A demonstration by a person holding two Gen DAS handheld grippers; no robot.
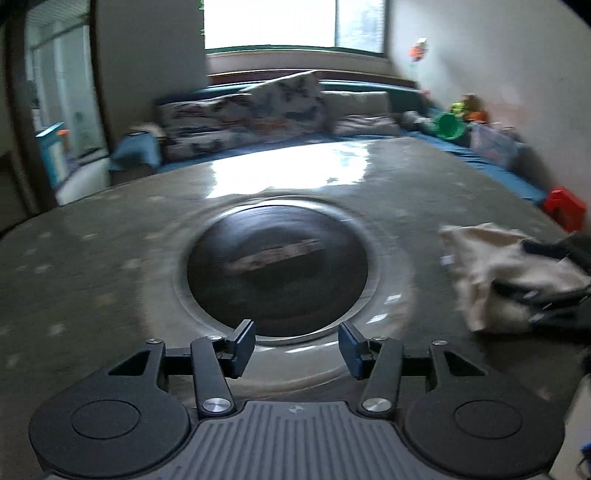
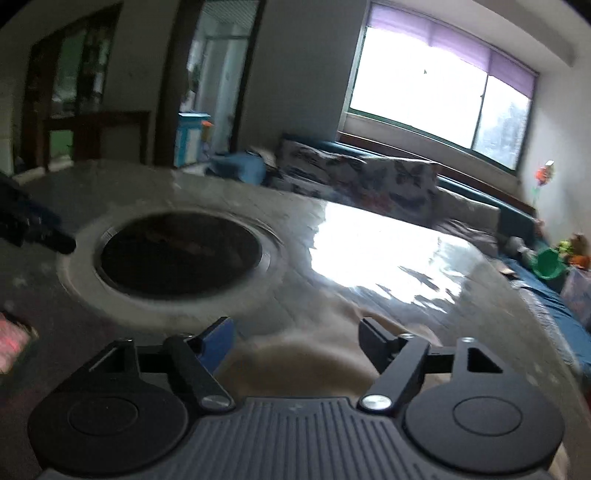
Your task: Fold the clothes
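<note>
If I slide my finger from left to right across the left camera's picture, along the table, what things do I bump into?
Bare grey table → round dark glass plate set in the middle → crumpled cream cloth → the right gripper reaching in over the cloth at the edge.

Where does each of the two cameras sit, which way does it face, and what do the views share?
Left wrist: sits on the left gripper, faces across the round table toward the sofa and window; its open, empty fingers show, and the right gripper at the beige garment.
Right wrist: sits on the right gripper, faces the same way, over the beige garment; its open fingers show, and the left gripper at the left edge.
Shared: the table's dark round centre, sofa, window.
</note>
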